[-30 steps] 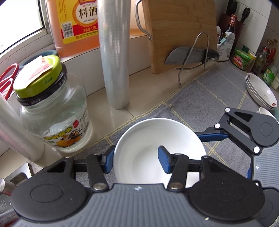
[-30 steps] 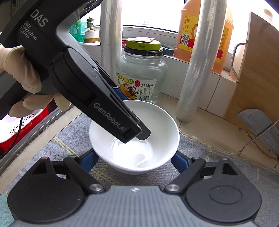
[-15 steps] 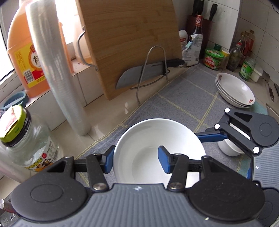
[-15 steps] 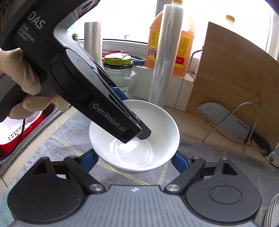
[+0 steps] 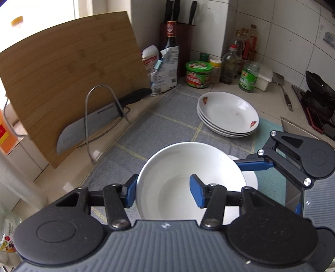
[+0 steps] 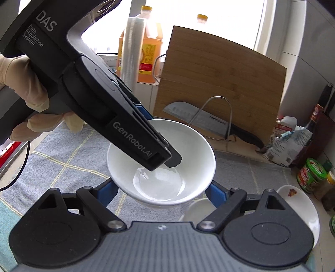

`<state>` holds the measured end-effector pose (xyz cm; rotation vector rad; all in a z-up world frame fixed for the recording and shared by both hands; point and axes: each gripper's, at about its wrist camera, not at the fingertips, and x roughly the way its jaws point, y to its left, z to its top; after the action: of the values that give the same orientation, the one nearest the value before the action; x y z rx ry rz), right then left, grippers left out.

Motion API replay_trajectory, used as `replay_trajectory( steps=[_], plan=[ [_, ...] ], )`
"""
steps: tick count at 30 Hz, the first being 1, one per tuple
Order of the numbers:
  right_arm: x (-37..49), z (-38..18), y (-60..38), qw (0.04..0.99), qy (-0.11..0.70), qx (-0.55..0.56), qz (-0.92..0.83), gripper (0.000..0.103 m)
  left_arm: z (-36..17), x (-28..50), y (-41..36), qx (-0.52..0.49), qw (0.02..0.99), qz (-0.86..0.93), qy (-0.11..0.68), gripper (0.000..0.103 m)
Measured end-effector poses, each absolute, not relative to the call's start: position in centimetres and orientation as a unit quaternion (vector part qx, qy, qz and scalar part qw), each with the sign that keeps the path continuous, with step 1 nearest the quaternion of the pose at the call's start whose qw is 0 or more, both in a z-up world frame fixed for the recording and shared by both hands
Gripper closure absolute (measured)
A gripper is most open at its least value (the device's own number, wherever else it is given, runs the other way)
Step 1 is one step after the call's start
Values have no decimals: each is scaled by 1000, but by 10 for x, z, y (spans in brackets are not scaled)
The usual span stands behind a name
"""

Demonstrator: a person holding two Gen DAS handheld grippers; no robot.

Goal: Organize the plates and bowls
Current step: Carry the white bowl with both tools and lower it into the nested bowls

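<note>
Plates (image 5: 228, 114) are sitting in a stack on the gray mat (image 5: 167, 117). Near them, the white bowl (image 5: 188, 177) is hanging in the air. It looks hard, smooth, slippery and easy to break. The left gripper (image 5: 163, 193) is pinching its rim, and the right gripper (image 6: 161, 193) is hugging its sides.

Daylight floods in from the window (image 6: 209, 18) at the far side, blown out to plain white in the right wrist view, so the orange bottle (image 6: 146, 41) before it is backlit. Glare sits on the wet bottom of the white bowl (image 6: 161, 182). In the left wrist view the light is softer and even; the cutting board (image 5: 62, 83) and far jars look smeared with motion blur. Fisheye bending curves the wall tiles (image 5: 282, 41), and the picture corners go black.
</note>
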<state>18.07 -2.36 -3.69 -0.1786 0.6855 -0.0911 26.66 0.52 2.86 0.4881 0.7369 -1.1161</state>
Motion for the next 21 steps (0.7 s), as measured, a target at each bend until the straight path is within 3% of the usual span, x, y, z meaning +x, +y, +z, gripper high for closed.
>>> replay_trajectory(
  steps=[21],
  plan=[
    [149, -41, -86, 920, 379, -33, -95, 11, 14, 245, -67, 227, 705, -564, 364, 52]
  ],
)
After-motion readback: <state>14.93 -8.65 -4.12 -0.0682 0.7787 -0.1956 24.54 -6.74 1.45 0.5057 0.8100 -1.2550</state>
